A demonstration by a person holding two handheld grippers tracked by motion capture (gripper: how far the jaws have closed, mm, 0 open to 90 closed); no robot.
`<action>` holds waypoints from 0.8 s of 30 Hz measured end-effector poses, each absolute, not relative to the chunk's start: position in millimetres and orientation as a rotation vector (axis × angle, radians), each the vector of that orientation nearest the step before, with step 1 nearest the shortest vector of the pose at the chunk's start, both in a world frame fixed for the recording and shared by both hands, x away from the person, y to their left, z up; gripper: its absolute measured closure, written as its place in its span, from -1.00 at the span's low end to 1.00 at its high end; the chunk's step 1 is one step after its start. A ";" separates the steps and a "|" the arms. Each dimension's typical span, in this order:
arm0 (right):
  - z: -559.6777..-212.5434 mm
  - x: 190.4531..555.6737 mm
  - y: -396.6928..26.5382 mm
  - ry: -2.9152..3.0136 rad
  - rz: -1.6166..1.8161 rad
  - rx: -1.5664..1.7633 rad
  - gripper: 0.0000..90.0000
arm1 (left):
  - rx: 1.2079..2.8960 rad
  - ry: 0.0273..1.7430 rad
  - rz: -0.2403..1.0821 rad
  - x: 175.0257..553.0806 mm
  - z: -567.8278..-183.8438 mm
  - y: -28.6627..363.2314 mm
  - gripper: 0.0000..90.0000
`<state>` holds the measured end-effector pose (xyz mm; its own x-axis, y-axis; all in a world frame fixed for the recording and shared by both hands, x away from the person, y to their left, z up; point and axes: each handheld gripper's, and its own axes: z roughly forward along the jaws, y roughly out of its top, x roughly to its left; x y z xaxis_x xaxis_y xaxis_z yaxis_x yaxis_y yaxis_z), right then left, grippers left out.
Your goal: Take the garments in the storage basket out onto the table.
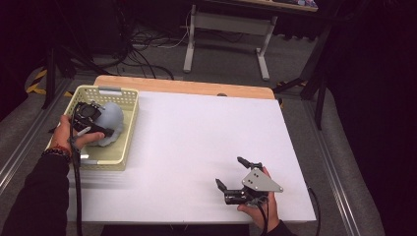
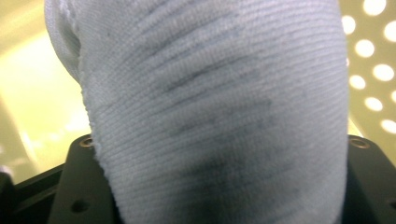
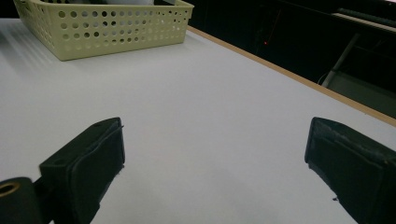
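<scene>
A pale blue ribbed knit cloth [image 1: 112,118] lies bundled in a yellow-green perforated basket [image 1: 129,129] at the table's left. My left gripper [image 1: 101,123] is down in the basket, right against the cloth. In the left gripper view the knit cloth [image 2: 215,107] bulges up over the gripper's body and hides both jaws, so I cannot make out whether the pads press on it. My right gripper [image 1: 228,170] rests near the table's front right, jaws wide apart with nothing between them [image 3: 215,140].
A white sheet [image 1: 196,147] covers the table, with a wooden edge [image 1: 187,86] along the far side. The basket [image 3: 102,28] stands far off in the right gripper view. Cables and a desk frame [image 1: 226,29] lie on the floor beyond.
</scene>
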<state>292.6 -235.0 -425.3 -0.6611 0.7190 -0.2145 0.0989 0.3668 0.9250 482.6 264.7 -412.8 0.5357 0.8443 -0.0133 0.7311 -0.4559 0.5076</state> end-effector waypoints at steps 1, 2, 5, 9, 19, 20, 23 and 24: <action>-425.1 292.6 -235.5 2.016 1.309 0.707 -0.87 | 2.296 1.282 0.361 481.1 -409.7 265.7 -0.15; -424.9 292.8 -236.0 2.015 1.312 0.709 -0.87 | 2.277 1.277 0.375 479.5 -406.8 266.8 -0.15; -424.3 293.2 -237.0 2.008 1.313 0.713 -0.87 | 2.239 1.265 0.432 474.9 -398.1 268.8 -0.14; -423.8 293.3 -237.6 2.005 1.316 0.715 -0.87 | 2.161 1.249 0.507 467.6 -387.3 273.2 -0.13; -423.3 294.2 -239.0 1.997 1.310 0.720 -0.87 | 2.003 1.185 0.571 451.1 -369.4 273.3 -0.13; -423.0 294.3 -239.4 1.994 1.311 0.720 -0.87 | 1.997 1.176 0.576 449.5 -367.8 271.3 -0.13; -422.3 294.1 -240.2 1.990 1.313 0.722 -0.87 | 1.974 1.149 0.590 445.6 -362.5 265.8 -0.13; -422.2 294.1 -240.3 1.989 1.311 0.722 -0.87 | 1.968 1.143 0.602 444.5 -361.1 264.3 -0.13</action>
<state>294.1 -240.3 -422.2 -0.6432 0.7360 -0.2113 0.0960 0.3514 0.9313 444.5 264.3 -361.1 0.4866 0.8734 0.0203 0.5112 -0.3035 0.8041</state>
